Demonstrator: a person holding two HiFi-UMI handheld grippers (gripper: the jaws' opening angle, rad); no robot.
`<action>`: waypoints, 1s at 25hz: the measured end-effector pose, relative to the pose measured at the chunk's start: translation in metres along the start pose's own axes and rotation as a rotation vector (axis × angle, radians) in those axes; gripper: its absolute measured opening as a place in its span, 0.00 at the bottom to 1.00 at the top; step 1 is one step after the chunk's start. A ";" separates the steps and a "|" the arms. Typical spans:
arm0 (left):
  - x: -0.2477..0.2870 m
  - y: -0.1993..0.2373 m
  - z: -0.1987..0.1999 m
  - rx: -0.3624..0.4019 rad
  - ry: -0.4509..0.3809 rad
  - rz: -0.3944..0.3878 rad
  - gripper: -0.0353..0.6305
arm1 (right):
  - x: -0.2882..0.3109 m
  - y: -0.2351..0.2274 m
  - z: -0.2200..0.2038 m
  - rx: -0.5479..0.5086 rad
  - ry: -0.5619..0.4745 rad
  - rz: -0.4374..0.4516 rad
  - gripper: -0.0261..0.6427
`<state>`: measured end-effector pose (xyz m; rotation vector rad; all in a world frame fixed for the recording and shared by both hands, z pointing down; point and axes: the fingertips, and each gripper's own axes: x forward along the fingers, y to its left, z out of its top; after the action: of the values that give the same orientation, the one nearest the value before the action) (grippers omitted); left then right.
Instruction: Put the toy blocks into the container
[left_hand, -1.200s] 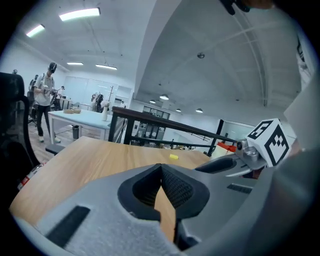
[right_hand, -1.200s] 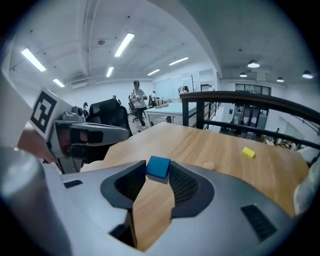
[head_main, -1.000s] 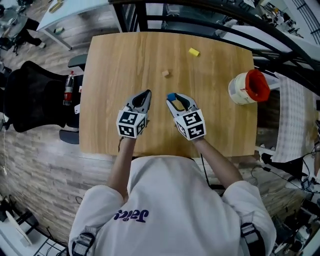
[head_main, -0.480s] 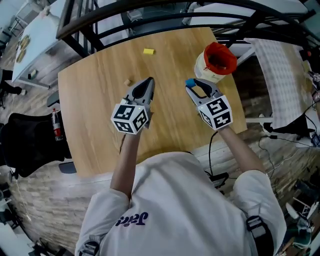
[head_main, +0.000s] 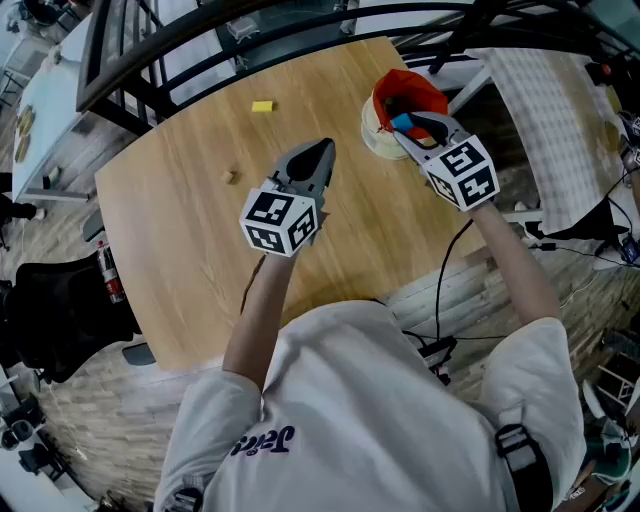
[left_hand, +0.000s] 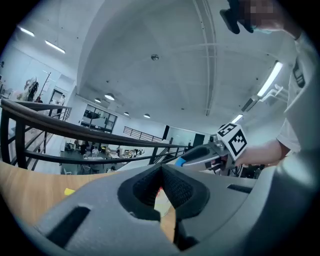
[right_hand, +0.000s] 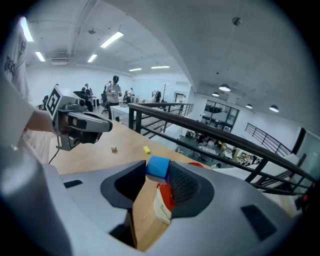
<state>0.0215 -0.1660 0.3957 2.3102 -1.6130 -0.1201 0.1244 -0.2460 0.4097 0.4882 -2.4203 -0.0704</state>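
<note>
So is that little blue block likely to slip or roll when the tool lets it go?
It probably won't roll: the blue block has flat faces and square edges. It seems light, since the right tool holds it by just the tips. It shows no squashing in the grip, so it is likely stiff.

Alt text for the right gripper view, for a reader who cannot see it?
The right gripper holds a blue toy block at its jaw tips, with a white, red-lined container showing beyond it on the wooden table. A yellow block lies farther off, and the left gripper is at upper left.
</note>
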 end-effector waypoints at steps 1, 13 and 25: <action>0.006 -0.001 -0.002 0.006 0.008 -0.003 0.07 | 0.004 -0.007 -0.003 -0.019 0.036 0.028 0.27; 0.046 -0.002 -0.025 0.135 0.107 -0.005 0.07 | 0.086 -0.069 -0.072 -0.344 0.455 0.246 0.27; 0.047 0.024 -0.043 0.104 0.132 0.010 0.07 | 0.131 -0.083 -0.090 -0.393 0.540 0.305 0.31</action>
<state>0.0270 -0.2077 0.4493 2.3325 -1.5988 0.1189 0.1138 -0.3642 0.5443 -0.0469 -1.8593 -0.2436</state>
